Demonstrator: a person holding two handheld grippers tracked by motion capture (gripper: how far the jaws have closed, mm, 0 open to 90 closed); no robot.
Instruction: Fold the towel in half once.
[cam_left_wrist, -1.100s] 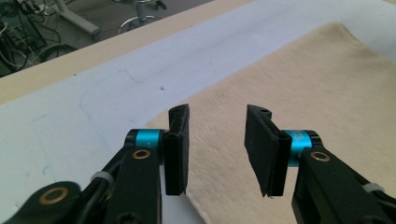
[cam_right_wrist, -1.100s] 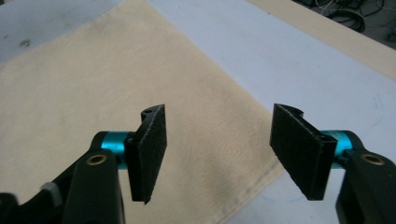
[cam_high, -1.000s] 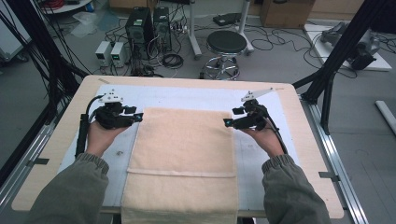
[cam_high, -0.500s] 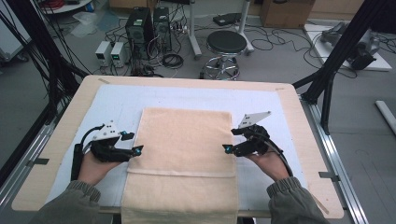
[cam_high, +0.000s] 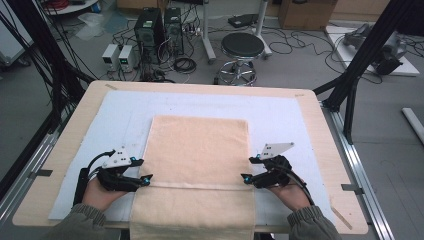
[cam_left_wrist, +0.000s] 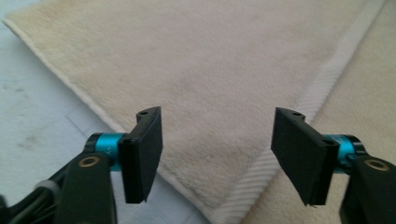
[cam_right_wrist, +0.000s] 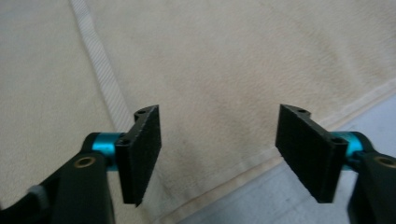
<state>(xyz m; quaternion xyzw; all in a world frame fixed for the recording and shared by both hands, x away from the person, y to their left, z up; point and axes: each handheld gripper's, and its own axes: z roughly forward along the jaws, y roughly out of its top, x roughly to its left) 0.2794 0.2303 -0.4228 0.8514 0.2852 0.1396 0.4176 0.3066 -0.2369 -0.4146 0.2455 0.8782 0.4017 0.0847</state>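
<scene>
The towel (cam_high: 199, 165) lay mid-table, its 6 o'clock end hanging over the edge. The left gripper (cam_high: 145, 180) at 9 o'clock and right gripper (cam_high: 246, 177) at 3 o'clock flanked it, jaws spread, the right's just narrowing, pinching nothing.

Lab: power supplies (cam_high: 119, 56), PC towers (cam_high: 160, 30), floor cables (cam_high: 295, 42), stool (cam_high: 241, 47), frame-mounted table (cam_high: 60, 150).

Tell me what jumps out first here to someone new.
A large beige terry towel lies mid-table on the pale blue mat, its near end hanging over the table's front edge. The left claw and right claw flank it at its side hems, jaws apart, gripping nothing.
</scene>
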